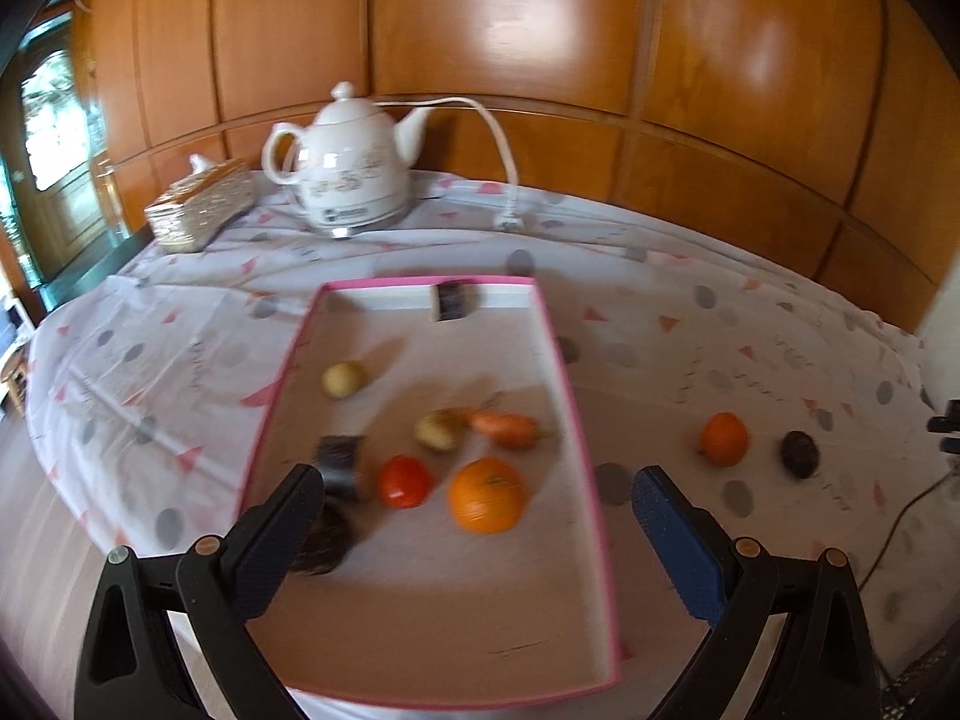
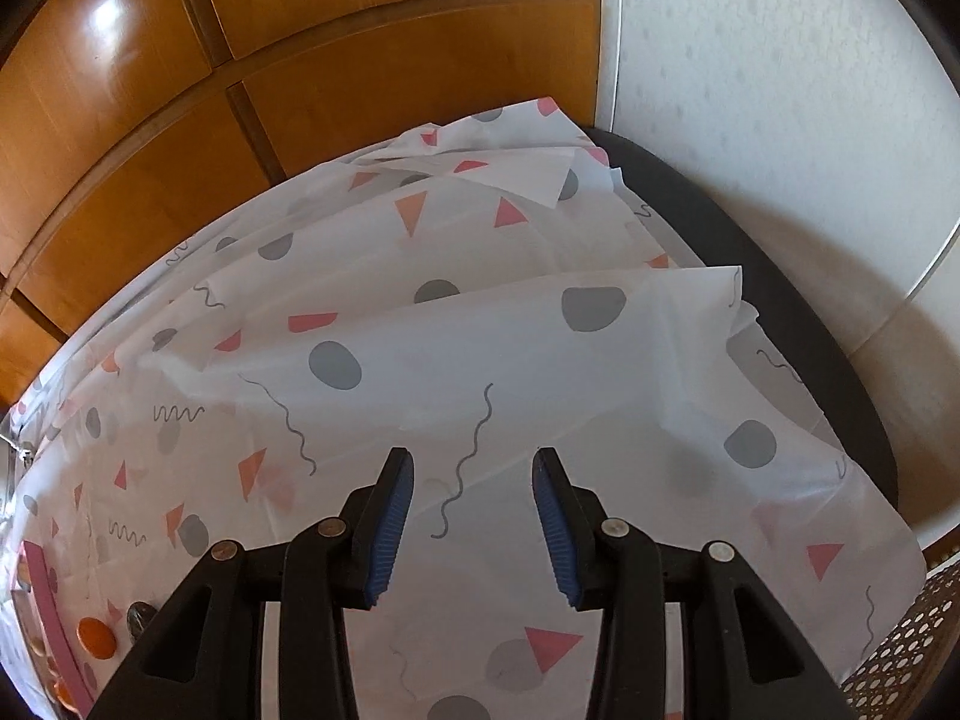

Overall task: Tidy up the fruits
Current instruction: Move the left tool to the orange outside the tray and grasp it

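Your table is covered by a white tablecloth (image 1: 690,324) printed with grey dots and pink triangles; it backs onto wood panelling (image 1: 540,30). On the cloth lies a shallow pink-rimmed tray (image 1: 576,420). Behind the tray stands a white electric kettle (image 1: 354,174) with its cord, and a woven tissue box (image 1: 201,210) sits to its left.

Inside the tray: a big orange (image 1: 487,495), a tomato (image 1: 405,481) just left of it, a carrot (image 1: 507,429) touching a potato (image 1: 441,430), and a second potato (image 1: 343,379) farther back. Outside the tray, on the cloth to its right, you have a smaller orange (image 1: 724,439) and a dark avocado (image 1: 800,453) near it.

Your left gripper (image 1: 474,498) hangs over the tray's near end, jaws wide apart, holding nothing. Your right gripper (image 2: 474,468) points down at bare cloth, well away from the fruit, jaws partly apart and empty.
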{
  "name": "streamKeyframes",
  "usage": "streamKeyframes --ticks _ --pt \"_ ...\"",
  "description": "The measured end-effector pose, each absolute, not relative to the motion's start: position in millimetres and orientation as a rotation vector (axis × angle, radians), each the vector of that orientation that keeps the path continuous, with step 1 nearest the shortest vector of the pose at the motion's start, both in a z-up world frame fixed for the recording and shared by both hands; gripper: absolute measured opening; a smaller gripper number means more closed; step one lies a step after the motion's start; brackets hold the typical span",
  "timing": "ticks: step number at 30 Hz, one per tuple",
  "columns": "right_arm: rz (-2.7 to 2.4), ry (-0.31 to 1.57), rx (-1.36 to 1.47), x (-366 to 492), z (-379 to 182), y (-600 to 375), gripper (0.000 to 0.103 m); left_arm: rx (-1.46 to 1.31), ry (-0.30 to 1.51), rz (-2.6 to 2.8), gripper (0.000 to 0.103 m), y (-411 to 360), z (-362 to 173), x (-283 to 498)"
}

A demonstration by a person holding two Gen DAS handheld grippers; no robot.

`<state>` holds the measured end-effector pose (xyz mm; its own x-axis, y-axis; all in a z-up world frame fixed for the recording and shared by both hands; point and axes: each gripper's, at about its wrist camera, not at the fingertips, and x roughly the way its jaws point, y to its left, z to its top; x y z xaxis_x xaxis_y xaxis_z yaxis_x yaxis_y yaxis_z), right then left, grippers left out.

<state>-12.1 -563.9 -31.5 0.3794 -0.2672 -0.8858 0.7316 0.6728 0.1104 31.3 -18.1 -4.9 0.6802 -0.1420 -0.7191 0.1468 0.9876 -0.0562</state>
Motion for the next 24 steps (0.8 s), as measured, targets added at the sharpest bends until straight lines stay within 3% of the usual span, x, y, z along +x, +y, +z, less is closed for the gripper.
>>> streamKeyframes --ticks 24 --pt "-0.603 0.972 0.57 -6 -27 -557 0.042 0.123 0.929 -0.372 0.103 -107 -27 55"
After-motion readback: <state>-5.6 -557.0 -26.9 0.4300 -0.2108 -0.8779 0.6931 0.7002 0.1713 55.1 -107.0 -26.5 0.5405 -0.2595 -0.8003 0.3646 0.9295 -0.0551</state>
